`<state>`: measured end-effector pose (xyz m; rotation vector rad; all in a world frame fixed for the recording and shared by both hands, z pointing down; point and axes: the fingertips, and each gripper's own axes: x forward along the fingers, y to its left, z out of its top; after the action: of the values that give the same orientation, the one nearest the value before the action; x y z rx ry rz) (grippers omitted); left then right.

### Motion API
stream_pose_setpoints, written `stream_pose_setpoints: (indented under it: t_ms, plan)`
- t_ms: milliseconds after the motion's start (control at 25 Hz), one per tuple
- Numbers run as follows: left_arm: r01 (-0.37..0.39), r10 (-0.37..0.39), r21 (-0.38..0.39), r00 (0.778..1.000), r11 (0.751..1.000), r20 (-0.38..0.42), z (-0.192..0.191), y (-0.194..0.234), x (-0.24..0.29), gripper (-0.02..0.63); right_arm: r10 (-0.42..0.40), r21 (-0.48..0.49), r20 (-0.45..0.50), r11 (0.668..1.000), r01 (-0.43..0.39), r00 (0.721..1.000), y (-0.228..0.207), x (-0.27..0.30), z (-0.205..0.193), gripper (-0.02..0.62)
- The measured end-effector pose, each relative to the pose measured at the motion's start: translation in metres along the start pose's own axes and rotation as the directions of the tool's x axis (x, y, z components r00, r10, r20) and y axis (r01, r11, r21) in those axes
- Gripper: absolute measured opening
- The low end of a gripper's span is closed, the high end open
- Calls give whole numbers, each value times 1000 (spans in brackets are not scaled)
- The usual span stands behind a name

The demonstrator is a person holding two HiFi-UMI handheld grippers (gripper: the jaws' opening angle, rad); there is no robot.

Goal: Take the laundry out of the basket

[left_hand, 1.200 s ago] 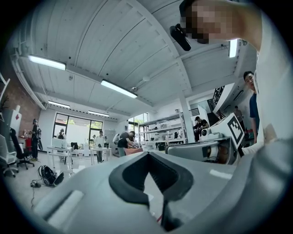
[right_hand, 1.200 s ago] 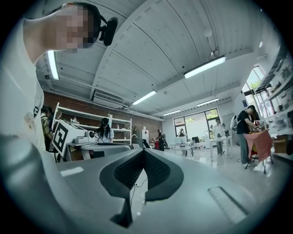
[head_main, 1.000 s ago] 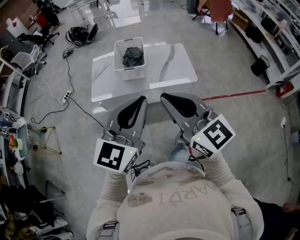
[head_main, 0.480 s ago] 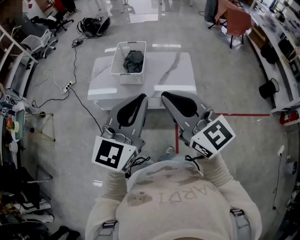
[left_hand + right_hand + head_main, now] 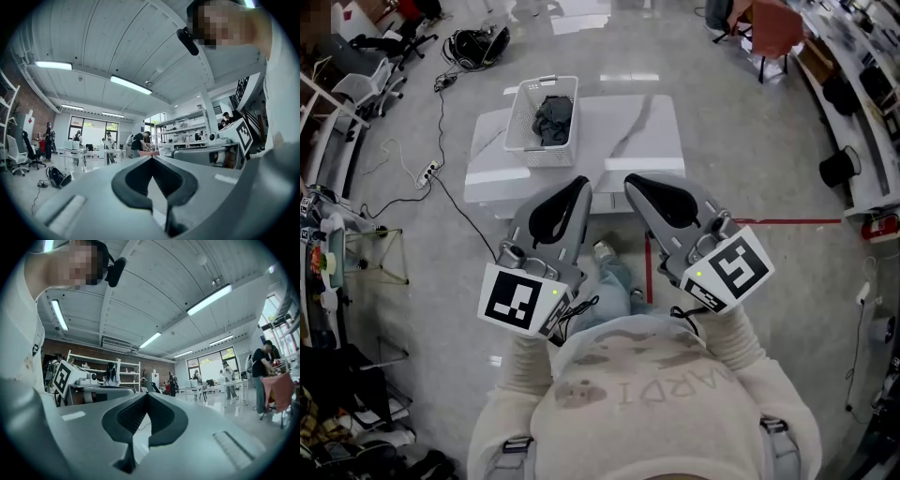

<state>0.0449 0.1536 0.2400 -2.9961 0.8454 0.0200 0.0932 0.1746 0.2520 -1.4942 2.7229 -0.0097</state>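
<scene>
Standing upright well ahead of both tongs, beyond the tip of the left gripper (image 5: 583, 186) and slightly to its left: a white slatted basket (image 5: 536, 156). Lying crumpled inside, dark grey laundry (image 5: 553, 117), well apart from the right gripper (image 5: 629, 180).

Head view. Your sweater (image 5: 647, 394) carries pale chest lettering, legible only in part as "ARDI". The marker cube (image 5: 517, 300) of your left gripper (image 5: 581, 185) and the marker cube (image 5: 727, 270) of your right gripper (image 5: 630, 180) show only black-and-white square code patterns.
</scene>
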Motion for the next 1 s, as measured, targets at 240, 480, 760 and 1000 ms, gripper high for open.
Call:
stream_pose_setpoints:
  t_ms: [240, 480, 760, 1000]
  plan:
    - [10, -10, -12, 1000, 1000, -5, -8, 16, 40, 0, -19, 6, -17, 1000, 19, 1000, -42, 13, -4, 28]
    - [-21, 21, -14, 1000, 1000, -9, -9, 61, 78, 0, 9, 9, -26, 1000, -9, 1000, -84, 57, -5, 28]
    - [-105, 105, -19, 994, 994, -24, -10, 126, 113, 0, 94, 20, -34, 995, -94, 995, -124, 125, -3, 28]
    - [-152, 151, -16, 988, 988, -38, -13, 188, 121, 0, 143, 22, -42, 990, -142, 989, -135, 189, -4, 28]
